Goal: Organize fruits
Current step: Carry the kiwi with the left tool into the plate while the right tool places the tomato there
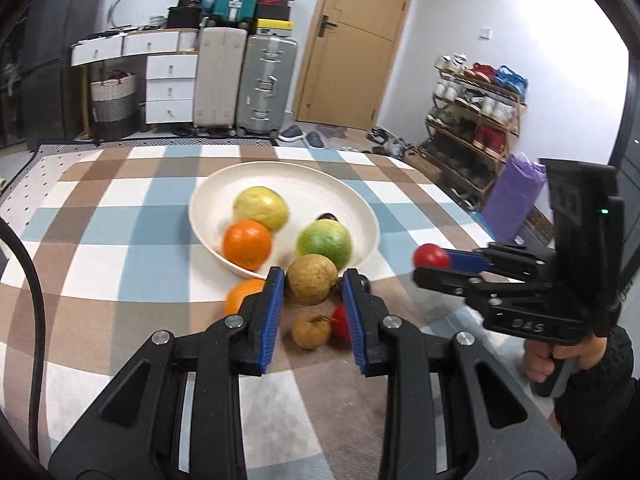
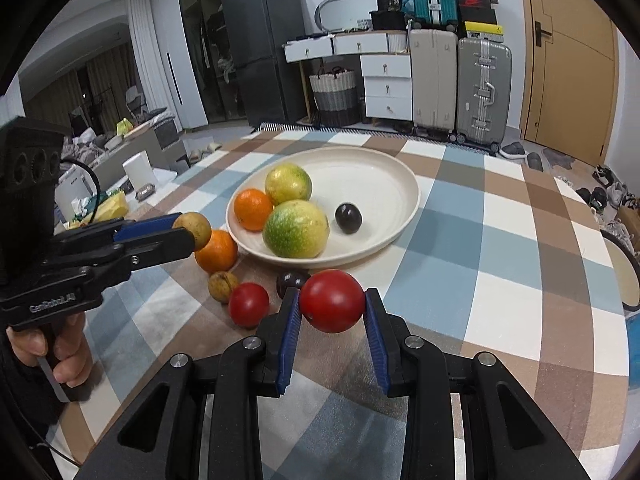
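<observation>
The left gripper point(image 1: 313, 285) has its blue pads closed on a brown fruit point(image 1: 312, 285), held clear of the cloth point(image 1: 120, 240). The right gripper point(image 2: 332, 302) is clamped on a red tomato point(image 2: 332, 301), also lifted. Both are pinched across the widest part, which looks to be the right place: on a round thing a grip off the middle would squeeze it out. The brown fruit's skin looks rough and dry, so it should sit firm; the tomato is smooth, glossy and probably soft, so I judge it needs a light squeeze, as hard pressure may bruise or split it.

In the right wrist view, nearest the right gripper lie a second tomato point(image 2: 248, 305) at 9 o'clock, a dark plum point(image 2: 292, 280) at 11 o'clock and a small brown fruit point(image 2: 223, 286) just left of the second tomato, none of them in the bowl. An orange point(image 2: 216, 251) lies further out, touching or nearly touching the bowl point(image 2: 400, 184) at its 8 o'clock. All look light and likely to roll if nudged.

Inside the bowl, near to far: a green-yellow fruit point(image 2: 295, 229) at 6 o'clock, a second plum point(image 2: 348, 218) at about 4 o'clock, a second orange point(image 2: 253, 209) at 9 o'clock and a yellow fruit point(image 2: 288, 184) at 11 o'clock. The right half is bare, so the held fruits are probably best lowered there, not dropped.
</observation>
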`<state>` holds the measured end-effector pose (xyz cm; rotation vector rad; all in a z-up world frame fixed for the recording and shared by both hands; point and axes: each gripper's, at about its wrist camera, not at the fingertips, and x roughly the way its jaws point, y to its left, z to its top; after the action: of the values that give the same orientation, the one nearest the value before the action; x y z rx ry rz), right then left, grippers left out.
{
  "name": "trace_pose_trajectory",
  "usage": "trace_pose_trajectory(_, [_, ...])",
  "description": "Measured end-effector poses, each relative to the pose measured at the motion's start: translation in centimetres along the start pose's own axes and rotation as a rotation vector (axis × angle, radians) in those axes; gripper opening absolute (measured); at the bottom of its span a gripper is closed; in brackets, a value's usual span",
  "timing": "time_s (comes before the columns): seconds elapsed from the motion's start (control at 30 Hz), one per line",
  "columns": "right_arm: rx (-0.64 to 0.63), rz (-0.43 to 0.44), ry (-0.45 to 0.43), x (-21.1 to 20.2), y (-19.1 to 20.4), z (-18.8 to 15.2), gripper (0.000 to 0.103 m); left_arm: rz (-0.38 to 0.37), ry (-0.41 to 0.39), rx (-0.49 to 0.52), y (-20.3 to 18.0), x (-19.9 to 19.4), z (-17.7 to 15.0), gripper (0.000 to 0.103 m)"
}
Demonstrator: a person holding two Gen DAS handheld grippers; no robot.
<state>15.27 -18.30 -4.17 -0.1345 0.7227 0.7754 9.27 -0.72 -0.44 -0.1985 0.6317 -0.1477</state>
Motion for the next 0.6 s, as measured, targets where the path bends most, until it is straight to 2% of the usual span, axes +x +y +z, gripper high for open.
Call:
trace_pose_trajectory(0.13, [0.014, 0.004, -0.027, -0.3, 0.0, 0.5, 0.032, 0.026, 0.002, -0.007, 0.7, 0.5, 0.3, 0.027])
trace_pose_trajectory(0.37, [0.031, 0.002, -0.022, 0.5, 0.2, 0.7, 0.032, 0.048, 0.026, -0.009, 1.3, 2.8, 1.1, 0.027])
trace_pose_trajectory(0.6, [0.040, -0.021, -0.025, 1.3, 0.7, 1.8, 0.032, 0.070, 0.062, 0.026, 1.0, 4.8, 1.2, 0.027])
